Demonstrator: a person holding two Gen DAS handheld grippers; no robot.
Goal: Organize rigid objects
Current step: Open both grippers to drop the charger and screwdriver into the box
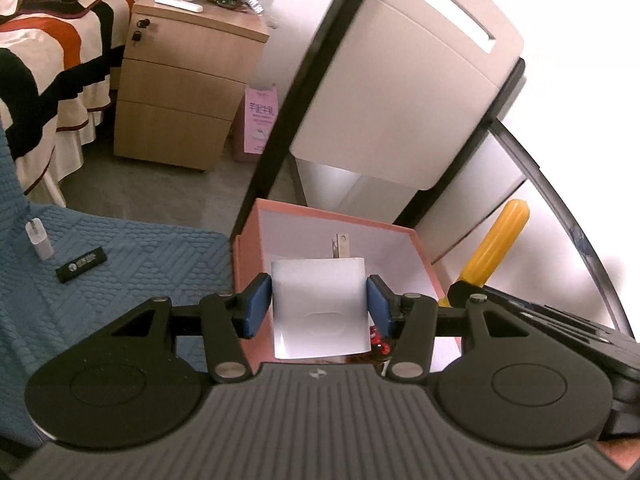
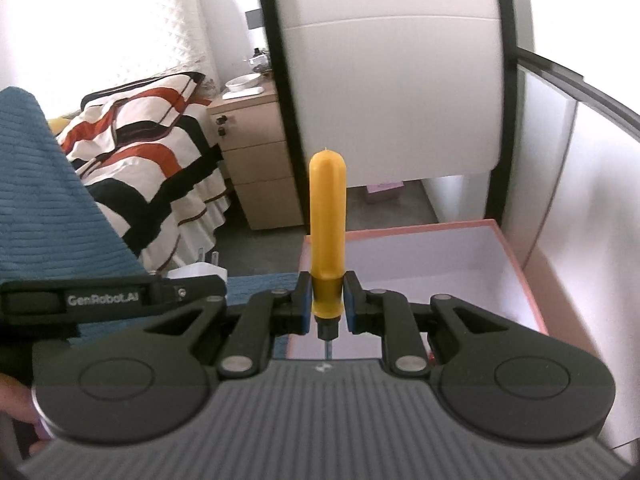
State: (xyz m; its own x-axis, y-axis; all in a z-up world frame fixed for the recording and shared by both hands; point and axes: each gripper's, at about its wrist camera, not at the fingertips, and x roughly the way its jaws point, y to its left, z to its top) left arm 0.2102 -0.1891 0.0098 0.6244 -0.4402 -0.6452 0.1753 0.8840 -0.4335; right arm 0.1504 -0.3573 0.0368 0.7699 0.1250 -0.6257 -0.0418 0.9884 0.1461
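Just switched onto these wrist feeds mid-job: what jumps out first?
Both grippers are loaded. The left gripper clamps a white charger, prongs pointing away, over the pink box; the right gripper grips a yellow-handled screwdriver by the base of its handle, handle pointing away, at the same box's edge. On the blue cover to the left lie a black stick and a small white adapter.

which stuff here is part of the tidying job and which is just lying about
Job: white charger in left claw; yellow screwdriver in right claw; pink box; small white plug; black stick.
Lying about: wooden drawers; striped bedding; pink carton.
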